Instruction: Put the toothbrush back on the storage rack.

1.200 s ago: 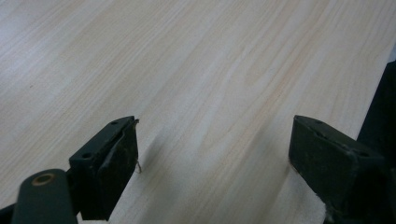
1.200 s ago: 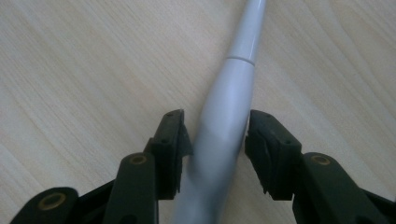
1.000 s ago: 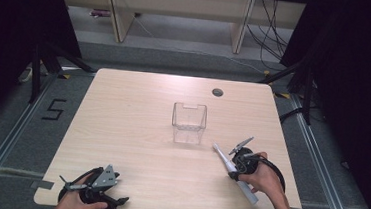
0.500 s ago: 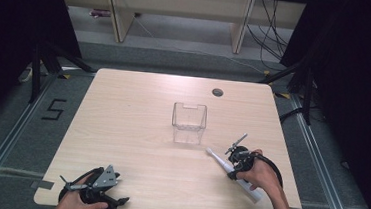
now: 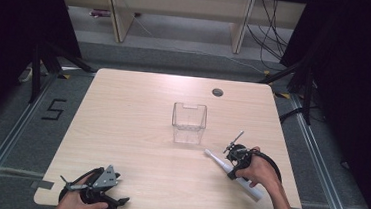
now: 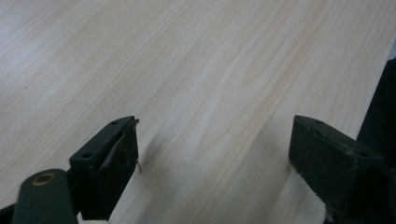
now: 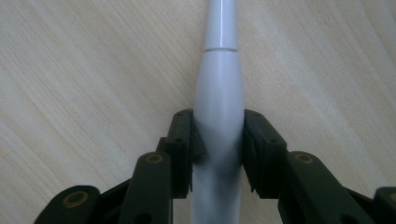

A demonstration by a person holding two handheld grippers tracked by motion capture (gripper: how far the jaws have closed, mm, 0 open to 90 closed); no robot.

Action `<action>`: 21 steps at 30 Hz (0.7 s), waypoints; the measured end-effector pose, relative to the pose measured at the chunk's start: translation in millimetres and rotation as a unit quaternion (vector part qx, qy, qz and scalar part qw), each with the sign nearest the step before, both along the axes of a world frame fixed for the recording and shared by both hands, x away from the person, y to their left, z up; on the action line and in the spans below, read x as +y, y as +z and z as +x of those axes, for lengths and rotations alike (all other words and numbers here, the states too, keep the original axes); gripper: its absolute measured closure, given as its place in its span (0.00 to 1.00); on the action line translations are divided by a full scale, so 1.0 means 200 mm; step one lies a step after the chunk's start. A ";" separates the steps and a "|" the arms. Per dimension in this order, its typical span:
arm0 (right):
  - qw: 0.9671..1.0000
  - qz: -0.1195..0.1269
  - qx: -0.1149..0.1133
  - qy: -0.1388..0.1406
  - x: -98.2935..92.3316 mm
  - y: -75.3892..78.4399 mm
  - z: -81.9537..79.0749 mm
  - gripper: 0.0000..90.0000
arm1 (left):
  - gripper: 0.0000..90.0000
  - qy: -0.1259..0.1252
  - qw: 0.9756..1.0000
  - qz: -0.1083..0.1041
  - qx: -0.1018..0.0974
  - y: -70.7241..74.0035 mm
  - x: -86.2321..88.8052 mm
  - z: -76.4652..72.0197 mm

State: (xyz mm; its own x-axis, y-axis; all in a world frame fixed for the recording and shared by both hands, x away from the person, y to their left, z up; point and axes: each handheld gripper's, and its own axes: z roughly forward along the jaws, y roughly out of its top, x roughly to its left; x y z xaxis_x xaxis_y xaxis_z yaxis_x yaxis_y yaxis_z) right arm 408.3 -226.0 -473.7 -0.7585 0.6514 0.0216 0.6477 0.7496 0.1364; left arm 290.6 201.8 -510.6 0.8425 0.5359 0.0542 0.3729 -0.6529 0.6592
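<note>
Right claw point(image 5: 230, 158) has dropped lower toward the bench point(image 5: 136, 126) near edge since a second ago, its jaws having just been closing, now clamped on the white electric toothbrush point(image 5: 219, 162) body, lying flat just right of the clear box point(image 5: 189, 123). Left claw point(image 5: 97, 188) spread apart, holding nothing, at the bench front-left.

The table point(image 5: 136, 126) is seen to be topped with pale wood-grain laminate, smooth and matt, its fine streaks shown close up in both gripper views. The electric toothbrush point(image 7: 218, 98) is made of white plastic, smooth and faintly glossy, while the container point(image 5: 189, 122) standing on the table is of clear, shiny plastic. The fingers point(image 7: 184, 140) of the right gripper point(image 7: 218, 149) are formed of black matt plastic set with small brass-coloured rivets.
</note>
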 end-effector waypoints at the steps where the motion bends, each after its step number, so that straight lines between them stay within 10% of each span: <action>1: 1.000 -0.006 0.003 -0.006 0.01 0.00 0.00 0.74 | 0.17 0.000 1.000 0.000 0.000 0.00 0.00 0.00; 21: 0.999 -0.012 -0.022 0.019 -0.03 0.03 0.01 0.75 | 0.17 -0.005 1.000 0.003 0.005 0.00 0.00 0.01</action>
State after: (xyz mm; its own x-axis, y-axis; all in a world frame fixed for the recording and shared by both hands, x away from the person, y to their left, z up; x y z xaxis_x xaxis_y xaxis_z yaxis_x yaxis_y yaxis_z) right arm 409.9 -231.3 -468.3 -0.7831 0.6213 -0.0282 0.6117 0.7776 0.1455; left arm 292.2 201.8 -510.1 0.8486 0.5269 0.0487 0.3731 -0.6612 0.6508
